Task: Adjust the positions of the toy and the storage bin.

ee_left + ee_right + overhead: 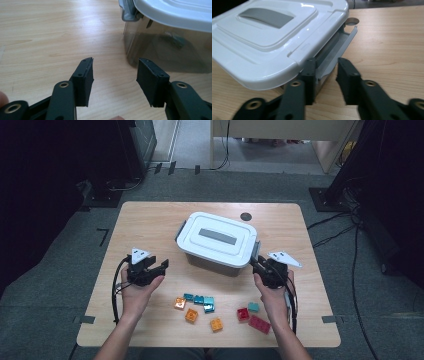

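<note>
Two spread tongs, left (115,75) and right (325,75), flanked a white-lidded, stiff, seemingly light plastic box (217,240); side latches (337,47) offered purchase.

the box (218,251) has a white lid (218,239) with a grey inset handle (217,236), grey latches (337,53) and a smoky clear body. both grippers (159,268) (256,264) are black. on the pale wood-grain table (150,222) lie 3 orange blocks (191,315), teal blocks (200,300) and red blocks (259,323).
</note>
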Demonstrator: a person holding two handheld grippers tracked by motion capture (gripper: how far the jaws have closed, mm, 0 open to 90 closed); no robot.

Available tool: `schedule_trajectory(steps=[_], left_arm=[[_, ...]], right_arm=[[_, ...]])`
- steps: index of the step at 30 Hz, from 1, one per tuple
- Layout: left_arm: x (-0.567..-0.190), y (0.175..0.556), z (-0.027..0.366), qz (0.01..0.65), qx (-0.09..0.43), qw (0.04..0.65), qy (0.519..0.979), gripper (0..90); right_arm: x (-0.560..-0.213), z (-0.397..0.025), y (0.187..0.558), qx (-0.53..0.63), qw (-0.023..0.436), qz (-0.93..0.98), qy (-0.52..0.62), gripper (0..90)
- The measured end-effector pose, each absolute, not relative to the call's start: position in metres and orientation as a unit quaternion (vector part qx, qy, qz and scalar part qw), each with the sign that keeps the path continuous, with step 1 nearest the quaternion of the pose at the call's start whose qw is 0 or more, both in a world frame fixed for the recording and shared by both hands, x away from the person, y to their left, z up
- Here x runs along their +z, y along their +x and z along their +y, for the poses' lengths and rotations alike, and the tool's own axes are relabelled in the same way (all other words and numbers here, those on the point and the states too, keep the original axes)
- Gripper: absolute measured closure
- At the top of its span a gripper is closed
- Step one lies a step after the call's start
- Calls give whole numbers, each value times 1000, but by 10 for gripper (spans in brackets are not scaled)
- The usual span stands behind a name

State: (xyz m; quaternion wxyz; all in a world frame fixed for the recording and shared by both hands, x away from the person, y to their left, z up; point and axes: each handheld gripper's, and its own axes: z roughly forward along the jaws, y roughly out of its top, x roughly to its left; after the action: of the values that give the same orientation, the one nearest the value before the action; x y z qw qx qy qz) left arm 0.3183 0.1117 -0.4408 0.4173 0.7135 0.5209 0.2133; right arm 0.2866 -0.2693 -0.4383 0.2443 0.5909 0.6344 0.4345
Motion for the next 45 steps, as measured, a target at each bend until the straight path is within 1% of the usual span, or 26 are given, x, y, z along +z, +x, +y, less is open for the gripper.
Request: schedule_trajectory(steps=[1, 4, 8, 9, 14, 16, 18, 19, 20, 21, 26, 29, 31, 34, 45], left_arm=[[-441, 320, 112, 523, 213, 419, 711, 504], [-441, 320, 113, 525, 218, 422, 706, 514], [-440, 320, 115, 525, 215, 435, 699, 517], [-438, 318, 116, 522, 215, 442, 697, 517], [-437, 311, 114, 511, 202, 461, 696, 510], [-437, 309, 113, 511, 207, 461, 695, 528], [-437, 308, 114, 512, 208, 466, 692, 570], [-437, 308, 116, 506, 203, 474, 691, 622], [-437, 308, 116, 506, 203, 474, 691, 645], [-438, 309, 117, 505, 206, 473, 692, 663], [-439, 310, 117, 508, 209, 474, 688, 697], [-439, 309, 116, 504, 210, 466, 696, 775], [-438, 308, 116, 503, 211, 464, 698, 784], [-437, 306, 122, 509, 191, 466, 698, 807], [-436, 291, 136, 513, 193, 461, 698, 803]], right_arm=[[-440, -272, 290, 440, 233, 640, 585, 720], [-440, -276, 291, 445, 221, 640, 586, 728], [-438, -280, 295, 443, 214, 652, 578, 758], [-438, -282, 296, 445, 203, 654, 577, 764], [-436, -283, 296, 450, 178, 664, 570, 773], [-436, -282, 295, 451, 173, 667, 568, 772], [-436, -279, 293, 453, 167, 668, 567, 770], [-436, -278, 292, 454, 162, 668, 566, 769], [-436, -278, 291, 456, 159, 668, 566, 768], [-436, -277, 290, 457, 157, 670, 564, 768], [-435, -276, 287, 459, 148, 673, 561, 767], [-435, -275, 285, 460, 141, 675, 559, 765], [-434, -275, 283, 458, 140, 676, 560, 764], [-434, -274, 281, 459, 135, 675, 561, 764], [-433, -265, 271, 468, 120, 678, 554, 763]])
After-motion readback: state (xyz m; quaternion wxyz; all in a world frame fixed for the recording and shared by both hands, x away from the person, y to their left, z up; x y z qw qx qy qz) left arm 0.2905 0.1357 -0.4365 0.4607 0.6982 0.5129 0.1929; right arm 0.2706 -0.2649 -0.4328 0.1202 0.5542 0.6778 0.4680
